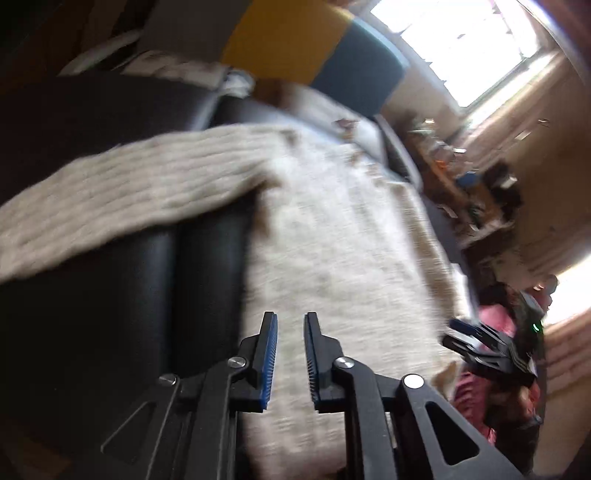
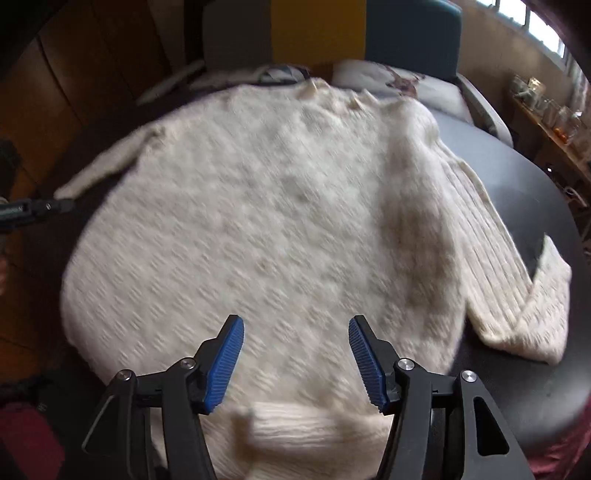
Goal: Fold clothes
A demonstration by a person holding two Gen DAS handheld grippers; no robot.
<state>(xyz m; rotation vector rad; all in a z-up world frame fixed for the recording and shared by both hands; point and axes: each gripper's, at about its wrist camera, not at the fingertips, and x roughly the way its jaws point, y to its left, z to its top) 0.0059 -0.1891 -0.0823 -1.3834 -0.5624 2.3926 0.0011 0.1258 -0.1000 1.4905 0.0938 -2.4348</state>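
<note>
Left wrist: left gripper (image 1: 290, 354) jaws narrowly apart, nothing between, above sweater (image 1: 343, 236) on dark table (image 1: 92, 314); sleeve (image 1: 122, 195) stretches left.

Right wrist: right gripper (image 2: 295, 358) jaws wide apart, empty, above sweater's hem (image 2: 295, 428); right sleeve (image 2: 517, 288) on table.

The sweater (image 2: 258, 206) lay spread flat on the table (image 2: 517, 177), collar toward the far edge and hem at the near edge. One sleeve (image 2: 517, 280) extended right across the tabletop; the other sleeve (image 2: 107, 162) extended left. The right gripper (image 2: 295, 354) stood above the hem. The left gripper (image 1: 290, 354) was positioned over the sweater's left side. Chairs (image 2: 413, 33) stood behind the table.
</note>
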